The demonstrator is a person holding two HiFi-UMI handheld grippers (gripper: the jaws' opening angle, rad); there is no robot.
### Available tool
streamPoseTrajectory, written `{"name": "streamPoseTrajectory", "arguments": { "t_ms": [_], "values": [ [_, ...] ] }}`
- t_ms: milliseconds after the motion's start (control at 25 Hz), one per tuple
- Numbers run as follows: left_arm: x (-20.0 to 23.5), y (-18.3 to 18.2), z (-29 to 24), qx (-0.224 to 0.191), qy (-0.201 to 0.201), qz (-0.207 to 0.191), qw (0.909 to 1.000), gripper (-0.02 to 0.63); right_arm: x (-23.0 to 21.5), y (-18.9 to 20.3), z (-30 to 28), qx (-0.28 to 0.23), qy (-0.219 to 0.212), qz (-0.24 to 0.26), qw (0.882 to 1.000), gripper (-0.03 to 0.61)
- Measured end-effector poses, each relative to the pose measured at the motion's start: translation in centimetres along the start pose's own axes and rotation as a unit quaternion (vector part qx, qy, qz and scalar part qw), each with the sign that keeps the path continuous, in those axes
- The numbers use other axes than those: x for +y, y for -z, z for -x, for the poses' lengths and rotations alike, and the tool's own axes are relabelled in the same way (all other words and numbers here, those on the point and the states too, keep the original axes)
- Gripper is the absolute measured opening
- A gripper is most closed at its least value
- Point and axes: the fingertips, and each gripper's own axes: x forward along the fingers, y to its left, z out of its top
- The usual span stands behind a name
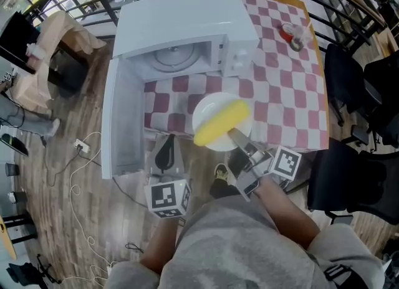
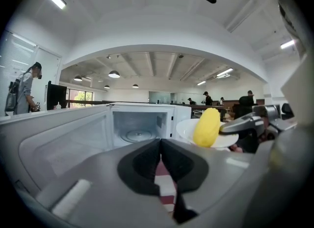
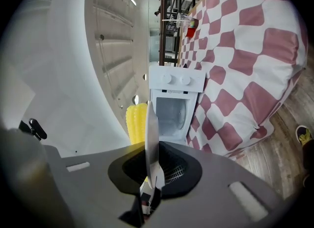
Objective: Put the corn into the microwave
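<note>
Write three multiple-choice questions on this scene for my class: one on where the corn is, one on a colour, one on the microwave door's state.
1. What does the corn lie on?
A a plate
B a bowl
C a pan

2. What colours are the tablecloth?
A blue and yellow
B red and white
C plain green

3. How is the microwave door?
A shut
B open
C missing

Answers:
1 A, the right gripper grips the plate's rim, with the corn on top.
2 B, its checks show.
3 B, the door stands wide and the inside is bare.
</note>
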Motion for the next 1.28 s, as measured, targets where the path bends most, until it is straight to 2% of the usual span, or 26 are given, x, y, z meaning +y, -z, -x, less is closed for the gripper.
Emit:
{"name": "streamPoseTrajectory", "arguments": {
  "t_ms": [520, 1280],
  "values": [
    [-0.7, -1.3, -3.3, -0.001, -0.020, -0.015, 0.9997, 0.011, -1.2, -3.0, -1.1, 0.018, -0.007, -0.011, 1.000, 0.026],
    [-0.1, -2.4, -3.7, -0.013, -0.037, -0.016, 0.9991, 0.011, -0.6, -3.2, -3.4, 0.040, -0.020, -0.012, 0.999, 0.026]
  ]
}}
